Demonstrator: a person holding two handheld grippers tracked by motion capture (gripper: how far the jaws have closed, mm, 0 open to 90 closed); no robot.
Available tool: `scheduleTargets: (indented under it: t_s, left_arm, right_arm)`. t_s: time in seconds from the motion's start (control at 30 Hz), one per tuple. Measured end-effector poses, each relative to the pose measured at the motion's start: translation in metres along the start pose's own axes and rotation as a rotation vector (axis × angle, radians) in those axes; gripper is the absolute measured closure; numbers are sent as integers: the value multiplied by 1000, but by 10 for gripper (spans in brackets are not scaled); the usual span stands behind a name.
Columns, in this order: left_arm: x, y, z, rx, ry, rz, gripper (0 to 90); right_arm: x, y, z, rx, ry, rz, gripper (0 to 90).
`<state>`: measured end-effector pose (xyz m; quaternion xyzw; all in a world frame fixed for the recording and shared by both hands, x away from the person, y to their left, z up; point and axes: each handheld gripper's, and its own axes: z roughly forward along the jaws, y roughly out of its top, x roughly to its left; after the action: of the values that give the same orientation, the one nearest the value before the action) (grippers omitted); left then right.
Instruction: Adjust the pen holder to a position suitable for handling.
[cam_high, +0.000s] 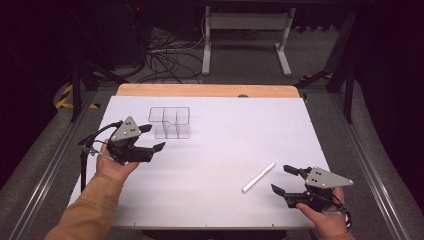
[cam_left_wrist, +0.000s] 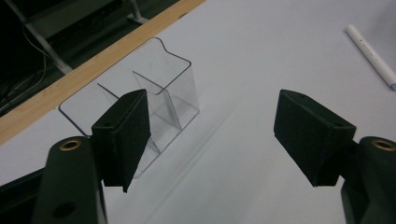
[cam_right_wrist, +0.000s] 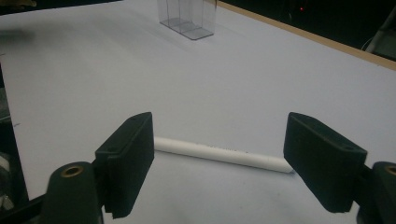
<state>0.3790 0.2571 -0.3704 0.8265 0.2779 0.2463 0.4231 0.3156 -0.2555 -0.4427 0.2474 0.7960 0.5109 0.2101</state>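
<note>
Two grippers are working here, and you're holding both empty. Your right gripper (cam_high: 283, 179) is sitting near the table's (cam_high: 210, 165) front right corner, jaws standing apart with nothing between the pads. The pen (cam_high: 258, 177) is lying flat on the table just ahead of those jaws, in the right gripper view crosswise in front of the gap, not touching either pad. In the high view its long axis is running diagonally, far end toward the right. Your left gripper (cam_high: 152, 137) is hovering at the left, jaws apart and empty, beside the clear organizer (cam_high: 170, 122), well apart from the pen. Your right hand is nearer, so the pick probably falls to it.
</note>
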Motion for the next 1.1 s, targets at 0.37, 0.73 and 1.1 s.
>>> scheduleTargets:
  t_s: [0.37, 0.73, 1.1]
  left_arm:
    - [28, 10, 20, 55, -27, -71, 304]
    - [23, 15, 30, 70, -8, 26, 339]
    - [38, 18, 43, 178, -69, -5, 378]
  right_arm:
    - [2, -4, -4, 9, -4, 5, 254]
    - [3, -6, -4, 15, -2, 8, 254]
    - [4, -5, -3, 16, 7, 5, 253]
